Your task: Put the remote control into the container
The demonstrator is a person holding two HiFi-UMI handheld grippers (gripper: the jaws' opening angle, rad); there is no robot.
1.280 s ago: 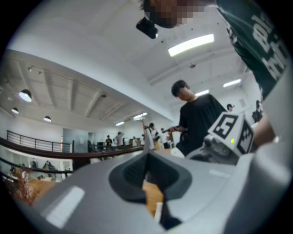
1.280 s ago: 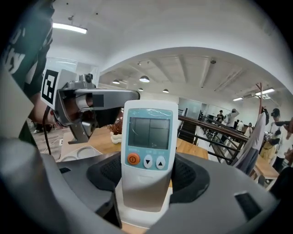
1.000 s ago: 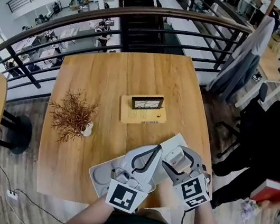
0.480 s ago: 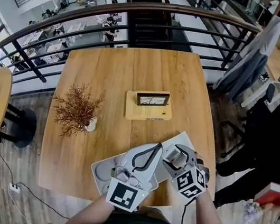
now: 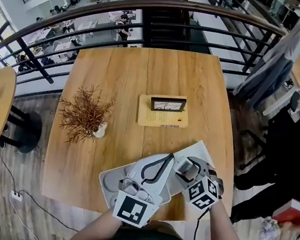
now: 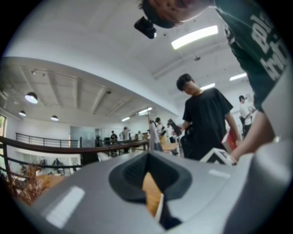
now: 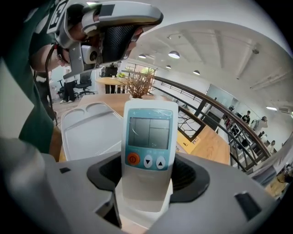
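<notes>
The white remote control [image 7: 149, 146], with a grey screen and an orange button, stands upright between the jaws of my right gripper [image 7: 149, 183], which is shut on it. In the head view this right gripper [image 5: 183, 168] holds the remote [image 5: 187, 164] over the right part of the white compartment tray [image 5: 203, 152] at the table's near edge. My left gripper [image 5: 169, 158] hovers over the tray's middle, jaws together and empty. In the left gripper view the left gripper [image 6: 149, 157] shows only a sliver of wood behind its jaws. The tray [image 7: 87, 132] lies left of the remote.
A dried twig plant in a small white pot [image 5: 86, 116] stands on the wooden table [image 5: 140, 75] at the left. A framed picture on a yellow board [image 5: 165, 111] sits mid-table. A black railing [image 5: 158, 9] runs behind. A person in black [image 6: 206, 119] stands to the right.
The right gripper with the remote has edged slightly left, closer to the left gripper, and its marker cube has turned a little. The left gripper has stayed where it was.
</notes>
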